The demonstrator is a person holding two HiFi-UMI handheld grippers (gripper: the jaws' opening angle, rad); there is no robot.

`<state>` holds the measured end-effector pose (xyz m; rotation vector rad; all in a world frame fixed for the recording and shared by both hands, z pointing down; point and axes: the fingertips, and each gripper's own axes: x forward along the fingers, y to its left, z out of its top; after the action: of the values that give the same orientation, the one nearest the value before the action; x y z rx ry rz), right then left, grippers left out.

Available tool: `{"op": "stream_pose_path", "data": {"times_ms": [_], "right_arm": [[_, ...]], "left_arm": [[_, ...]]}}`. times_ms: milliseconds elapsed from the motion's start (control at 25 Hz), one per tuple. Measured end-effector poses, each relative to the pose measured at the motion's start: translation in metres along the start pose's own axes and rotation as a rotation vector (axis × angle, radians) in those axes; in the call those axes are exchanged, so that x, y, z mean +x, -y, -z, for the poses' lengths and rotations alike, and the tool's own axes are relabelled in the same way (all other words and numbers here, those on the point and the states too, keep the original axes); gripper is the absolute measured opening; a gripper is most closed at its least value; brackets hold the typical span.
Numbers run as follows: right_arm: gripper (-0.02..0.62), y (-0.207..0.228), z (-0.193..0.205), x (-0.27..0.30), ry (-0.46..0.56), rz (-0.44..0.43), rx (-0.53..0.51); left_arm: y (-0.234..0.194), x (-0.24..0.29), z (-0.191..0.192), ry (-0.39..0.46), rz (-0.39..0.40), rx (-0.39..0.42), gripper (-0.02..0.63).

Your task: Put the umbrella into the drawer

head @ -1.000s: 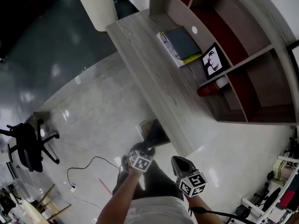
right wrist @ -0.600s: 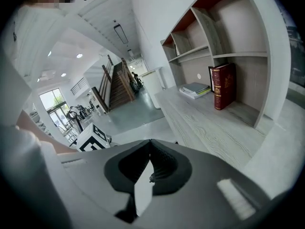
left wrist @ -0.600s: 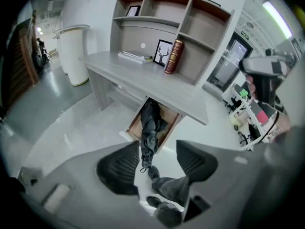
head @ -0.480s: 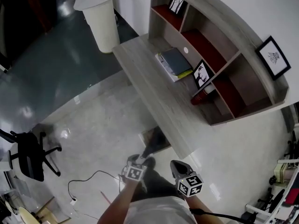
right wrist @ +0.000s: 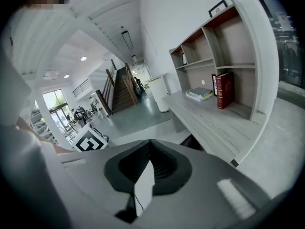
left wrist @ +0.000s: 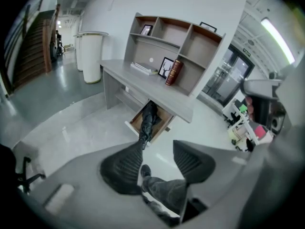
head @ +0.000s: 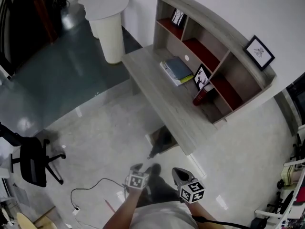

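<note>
The black folded umbrella lies in the open drawer under the grey desk, its tip poking over the drawer's front. In the left gripper view the umbrella rests lengthwise in the wooden drawer, well beyond the jaws. My left gripper hangs over the floor, apart from the drawer; its jaws are closing with nothing between them. My right gripper is beside it, fingertips touching, holding nothing.
A hutch on the desk holds a red book, picture frames and a stack of books. A white round pedestal stands at the desk's far end. An office chair and a floor cable are at the left.
Both grippers have drawn back and up from the desk, which now looks smaller and farther. The umbrella stays in the drawer.
</note>
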<state>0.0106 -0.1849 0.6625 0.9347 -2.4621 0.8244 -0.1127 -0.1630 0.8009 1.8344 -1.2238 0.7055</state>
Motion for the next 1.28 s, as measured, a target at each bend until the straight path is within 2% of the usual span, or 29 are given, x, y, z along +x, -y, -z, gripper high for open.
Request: {"op": "stream_pose_path", "data": {"times_ms": [240,480,640,920,1280], "right_arm": [[0.005,-0.041,0.018,-0.036,0.034,-0.001,-0.002],[0.005,-0.076,0.031,-0.073,0.052,0.002,-0.067],[0.005,-0.086,0.043,-0.102,0.041,-0.012,-0.138],[0.005,-0.084,0.052,-0.144,0.045,-0.013,-0.147],[0.005,-0.058,0.034,-0.169,0.052,-0.041,-0.138]], "left_arm": [[0.016,-0.062,0.017,0.088,-0.024,0.003,0.133],[0.038,-0.122,0.017,0.182,-0.003,0.026,0.058],[0.063,-0.142,0.023,0.177,0.024,0.05,0.048],[0.107,-0.174,0.022,0.23,0.049,0.096,0.0],[0.148,-0.193,0.001,0.317,0.048,0.124,-0.002]]}}
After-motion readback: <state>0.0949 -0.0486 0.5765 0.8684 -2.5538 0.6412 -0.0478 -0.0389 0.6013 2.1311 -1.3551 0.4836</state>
